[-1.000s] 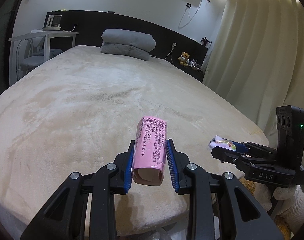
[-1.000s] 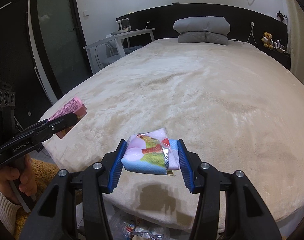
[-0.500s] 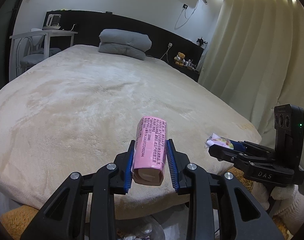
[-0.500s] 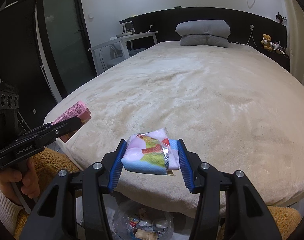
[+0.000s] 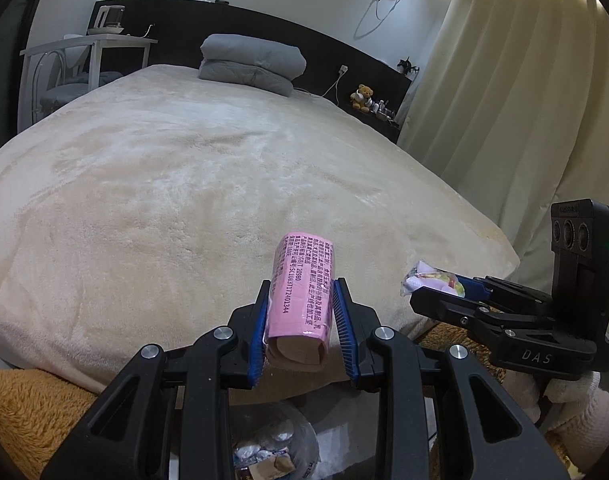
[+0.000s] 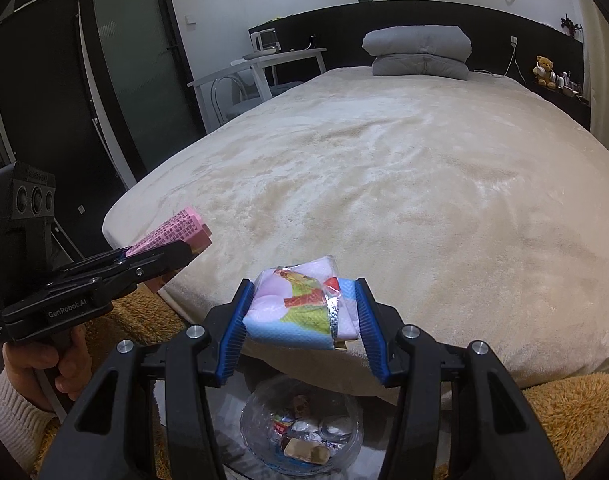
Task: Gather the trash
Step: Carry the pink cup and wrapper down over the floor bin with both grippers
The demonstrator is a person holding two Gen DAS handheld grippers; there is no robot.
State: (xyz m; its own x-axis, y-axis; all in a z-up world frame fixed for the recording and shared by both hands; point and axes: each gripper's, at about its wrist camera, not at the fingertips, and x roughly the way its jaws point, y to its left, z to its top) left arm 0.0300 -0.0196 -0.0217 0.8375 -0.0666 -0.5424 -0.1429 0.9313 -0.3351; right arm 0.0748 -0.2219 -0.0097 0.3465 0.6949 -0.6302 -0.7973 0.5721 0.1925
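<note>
Both tools are carrying trash at the foot of the big bed with the fuzzy cream blanket. Left tool has its blue ribbed pads pressed close on a pink paper tube with small black print. One end of the tube sticks up past the tips, and the open end hangs toward the handle. It is pinched around its middle, most likely so it will not tip out.

Right tool is spread wider, because its trash is wider. It is pinching a flat shiny snack wrapper with pink, green and blue pictures. The wrapper lies flat between the pads, and each side edge touches a pad.

Below and just in front of both tools, on the floor by the bed, is a clear plastic bag with old wrappers inside. Its open mouth shows under each tool. Both tools point down a bit toward it, so I think the trash is being brought there to drop in.

A hand in a cream knit sleeve holds the left tool's handle, off to the left of the right tool. An orange fluffy rug lies beside the bag. Next, I think the pads need to open over the bag so nothing lands on the rug.
</note>
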